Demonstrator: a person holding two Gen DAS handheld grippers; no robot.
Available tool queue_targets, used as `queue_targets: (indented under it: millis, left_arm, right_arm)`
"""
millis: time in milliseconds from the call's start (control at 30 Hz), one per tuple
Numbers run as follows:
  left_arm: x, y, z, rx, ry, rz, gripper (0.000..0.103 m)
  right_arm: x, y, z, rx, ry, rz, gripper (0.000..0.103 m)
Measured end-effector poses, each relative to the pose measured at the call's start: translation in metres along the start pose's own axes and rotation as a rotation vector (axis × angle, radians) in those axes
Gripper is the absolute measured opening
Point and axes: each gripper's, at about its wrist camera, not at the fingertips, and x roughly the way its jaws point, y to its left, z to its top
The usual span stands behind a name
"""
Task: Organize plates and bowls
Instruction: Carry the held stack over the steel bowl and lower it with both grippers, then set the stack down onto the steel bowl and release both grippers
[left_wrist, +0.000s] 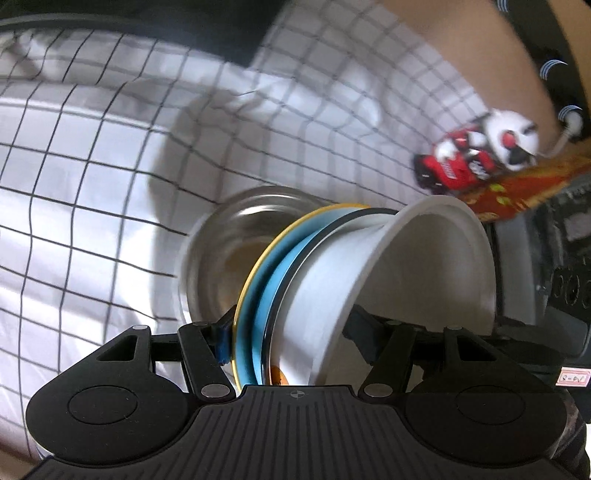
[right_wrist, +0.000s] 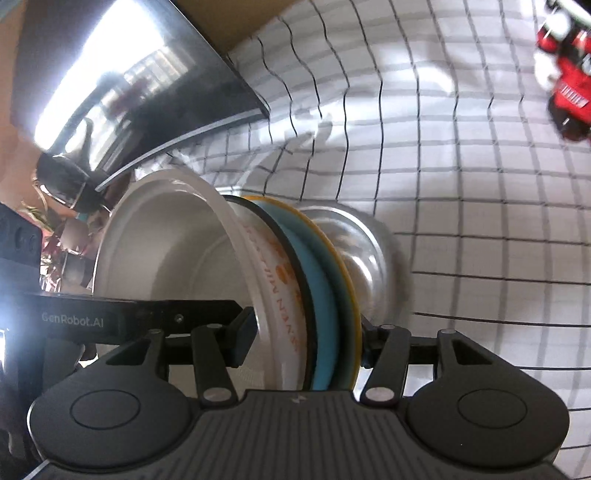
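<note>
Beneath everything you have a white cloth with a thin black grid (left_wrist: 92, 192), and the whole load hangs above it. The load is one stack turned on edge: a steel bowl (left_wrist: 221, 254), a teal plate with a yellow rim (left_wrist: 255, 291), a pale blue plate with a black rim (right_wrist: 325, 314), a white plate with orange lettering (right_wrist: 280, 295) and a deep white bowl (left_wrist: 424, 266), all nested together. I judge the gathering done, since every plate and bowl in view sits in that stack; what remains is to set it down in its place, which the views do not show.

Your left gripper (left_wrist: 291, 336) straddles the stack's rims, its blue-padded finger (left_wrist: 221, 343) against the yellow rim and the other at the white bowl's wall. Your right gripper (right_wrist: 306, 339) is partly closed on the same stack from the opposite side, one pad (right_wrist: 243, 339) on the white plate, the other behind the yellow rim. Both clamp it.

A red and white toy car (left_wrist: 476, 155) lies well apart.
</note>
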Motion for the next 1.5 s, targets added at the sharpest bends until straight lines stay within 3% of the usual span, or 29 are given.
queue_targets:
  millis: [233,367,633,767,1067,1233,1333,1500]
  left_arm:
    - [0.030,0.024,0.012,-0.029,0.045,0.015,0.066]
    - [0.034,0.031,0.017,-0.060,0.040,-0.014,0.065]
    - [0.028,0.040,0.019,-0.097,0.085,-0.031,0.049]
    - [0.022,0.039,0.020,-0.087,0.073,-0.006,0.046]
    - [0.018,0.033,0.021,-0.088,0.077,0.031,0.045]
    - [-0.003,0.025,0.025,-0.058,0.009,0.093,0.044]
    - [-0.016,0.026,0.031,-0.076,-0.013,0.031,0.042]
    - [-0.018,0.016,0.029,-0.046,-0.017,0.081,0.042]
  right_arm:
    - [0.042,-0.013,0.007,0.042,0.088,-0.033,0.055]
    - [0.046,-0.019,0.014,0.069,0.068,-0.013,0.057]
    - [0.046,-0.019,0.024,0.039,0.105,-0.021,0.052]
    - [0.031,-0.007,0.024,-0.069,0.069,-0.116,0.055]
    - [0.026,-0.019,0.023,-0.028,0.062,-0.060,0.054]
    - [0.005,0.000,0.020,-0.133,-0.020,-0.078,0.054]
    - [-0.002,0.003,0.022,-0.131,-0.028,-0.038,0.054]
    - [0.000,-0.005,0.024,-0.079,-0.016,-0.018,0.054]
